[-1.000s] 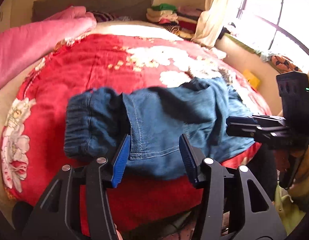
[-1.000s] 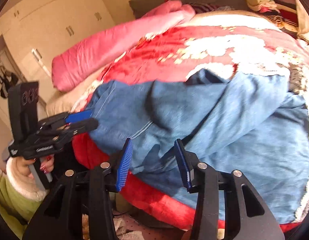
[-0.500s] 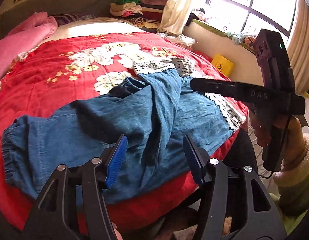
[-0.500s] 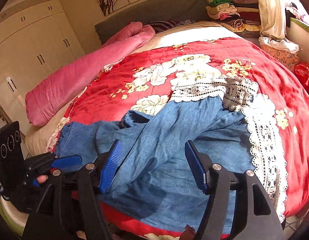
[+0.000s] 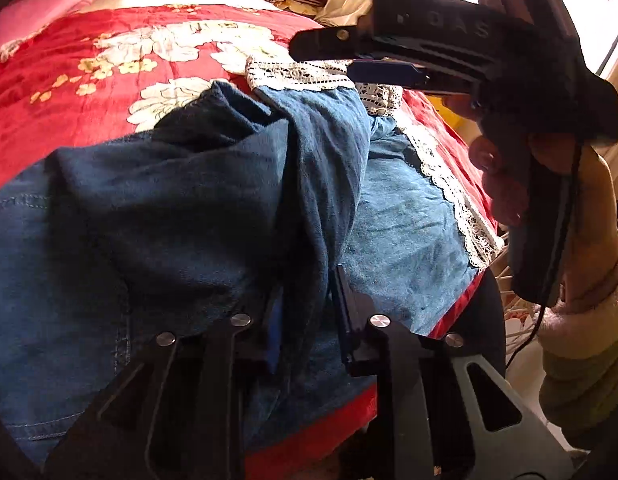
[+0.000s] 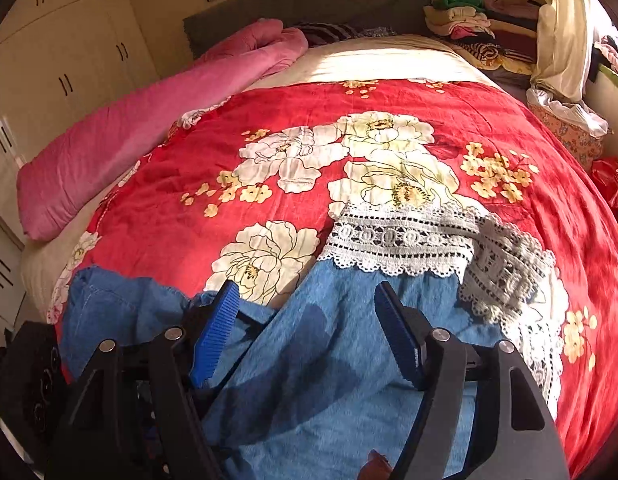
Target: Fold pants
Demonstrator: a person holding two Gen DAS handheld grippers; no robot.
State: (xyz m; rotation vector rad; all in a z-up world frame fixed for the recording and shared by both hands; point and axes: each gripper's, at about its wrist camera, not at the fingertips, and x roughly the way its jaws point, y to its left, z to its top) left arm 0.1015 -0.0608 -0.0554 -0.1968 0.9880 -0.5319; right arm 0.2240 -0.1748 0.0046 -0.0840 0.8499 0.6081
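Blue denim pants with white lace hems (image 5: pixel 213 184) (image 6: pixel 329 340) lie crumpled along the near edge of the bed. My left gripper (image 5: pixel 305 320) has a raised fold of denim between its narrowed fingers, near the middle of the pants. My right gripper (image 6: pixel 309 332) is open above the lighter leg, just short of the lace hem (image 6: pixel 397 236), and holds nothing. It also shows in the left wrist view (image 5: pixel 389 68), high at the right, in a hand.
The bed has a red floral quilt (image 6: pixel 389 152). A pink rolled blanket (image 6: pixel 141 120) lies along its left side. Folded clothes (image 6: pixel 469 20) are stacked at the far right corner. White wardrobes (image 6: pixel 61 60) stand at left, a window (image 5: pixel 589 8) at right.
My left gripper has moved in and closed on a fold of the denim. My right gripper has risen and moved forward over the leg toward the lace hem, still open.
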